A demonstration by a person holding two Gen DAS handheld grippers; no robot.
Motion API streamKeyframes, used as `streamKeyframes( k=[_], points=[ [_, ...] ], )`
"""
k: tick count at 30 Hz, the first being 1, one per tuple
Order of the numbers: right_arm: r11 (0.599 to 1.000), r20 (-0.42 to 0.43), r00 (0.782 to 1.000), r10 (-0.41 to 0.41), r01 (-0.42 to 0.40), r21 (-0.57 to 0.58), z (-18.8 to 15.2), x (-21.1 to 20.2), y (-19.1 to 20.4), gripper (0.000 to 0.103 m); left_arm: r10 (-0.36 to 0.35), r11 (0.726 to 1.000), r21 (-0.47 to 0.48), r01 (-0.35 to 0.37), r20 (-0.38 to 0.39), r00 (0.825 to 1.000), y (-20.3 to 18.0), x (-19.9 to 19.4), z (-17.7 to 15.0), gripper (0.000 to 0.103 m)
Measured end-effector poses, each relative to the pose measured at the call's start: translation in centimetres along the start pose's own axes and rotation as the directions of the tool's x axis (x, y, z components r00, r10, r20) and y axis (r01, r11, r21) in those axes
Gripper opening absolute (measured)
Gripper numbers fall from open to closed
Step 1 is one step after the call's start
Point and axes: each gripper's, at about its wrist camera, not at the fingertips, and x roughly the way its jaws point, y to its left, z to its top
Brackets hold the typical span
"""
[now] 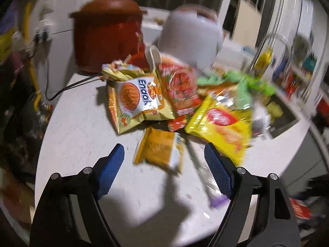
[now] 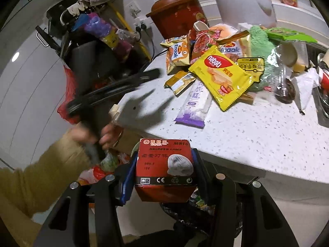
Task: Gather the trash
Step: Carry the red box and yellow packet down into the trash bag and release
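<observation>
Left tongs (image 1: 164,156): spread wide, nothing between the blue pads (image 1: 112,170), held above the counter (image 1: 82,123).
Left view, nearest trash: small orange packet (image 1: 162,151) lying flat on the counter in the gap ahead of the pads, not touched by either.
Left view, right pad: just beside a white-and-purple wrapper (image 1: 207,183); contact cannot be told through the blur.
Left view, pile: Enaak bag (image 1: 135,100), red snack bag (image 1: 181,86) and yellow wafer bag (image 1: 224,123) heaped farther ahead, well beyond the fingertips.
Left view, background: brown crock pot (image 1: 107,30) and white cooker (image 1: 191,35) behind the pile; sink (image 1: 283,115) at right.
Right tongs (image 2: 164,170): pinching a red lamp box (image 2: 164,164) from both sides, box upright and off the counter's edge (image 2: 236,164).
Right view, below the box: black-lined bin (image 2: 195,210) with scraps inside, partly hidden by the tongs.
Right view, left tongs (image 2: 131,82): blurred, jaws apart, over the counter's left edge, pointing toward the orange packet (image 2: 181,81); hand (image 2: 92,138) in a tan sleeve (image 2: 41,175) gripping the handle.
Right view, pile: wafer bag (image 2: 222,78), Enaak bag (image 2: 176,53), purple wrapper (image 2: 197,105) and green cloth (image 2: 261,47) on the counter, well apart from the box.
</observation>
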Motion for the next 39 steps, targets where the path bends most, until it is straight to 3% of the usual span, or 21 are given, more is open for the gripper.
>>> streamKeyframes(
  k=[5,9,11,13,14,20,27,30,33,36,39],
  points=[
    [0.999,0.024,1.000,0.001,-0.002,0.045,-0.7,-0.7,-0.8,0.050,0.049,0.986,0.164,-0.036,-0.072,0.996,-1.5,3.5,0.8,0.078],
    [0.998,0.040,0.999,0.002,-0.005,0.070,-0.7,-1.0,-1.1,0.050,0.113,0.969,0.236,-0.076,-0.147,0.983,-1.9,6.2,0.2,0.078],
    [0.997,0.047,0.999,0.002,-0.005,0.071,-0.7,-1.2,-1.1,0.050,0.085,0.979,0.197,-0.056,-0.139,0.987,-1.2,6.4,0.2,0.075],
    [0.997,0.051,0.999,0.000,-0.003,0.072,-0.7,-1.3,-1.1,0.050,0.093,0.984,0.164,-0.071,-0.126,0.988,-0.5,6.4,0.5,0.061],
    [0.997,0.052,0.999,0.000,-0.003,0.073,-0.7,-1.3,-1.2,0.050,0.090,0.986,0.150,-0.071,-0.122,0.988,-0.4,6.2,0.6,0.048],
    [0.997,0.062,0.998,0.008,-0.013,0.073,-0.4,-1.4,-1.1,0.050,-0.027,0.999,-0.020,0.025,-0.106,0.994,1.7,4.0,0.1,0.043],
    [0.999,0.046,0.999,0.018,-0.019,0.037,0.2,-1.1,-0.4,0.050,-0.079,0.991,-0.108,0.079,-0.001,0.997,1.2,-3.8,-1.3,0.043],
    [1.000,0.010,1.000,0.010,-0.010,0.001,-0.3,-0.8,-0.1,0.050,-0.097,0.991,-0.090,0.096,-0.007,0.995,0.0,-9.0,-3.8,0.043],
    [1.000,-0.050,0.999,-0.001,0.000,-0.010,-1.5,0.6,-0.2,0.050,-0.099,0.993,-0.078,0.091,-0.094,0.991,-1.4,-11.3,-8.1,0.043],
    [0.999,-0.132,0.990,-0.046,0.043,-0.024,-3.8,3.3,-0.8,0.050,-0.118,0.985,-0.146,0.089,-0.199,0.973,-1.9,-10.4,-12.2,0.043],
    [0.996,-0.208,0.974,-0.085,0.084,-0.014,-6.6,6.7,-2.1,0.050,-0.128,0.972,-0.229,0.057,-0.309,0.942,-1.9,-6.6,-17.7,0.043]
  ],
)
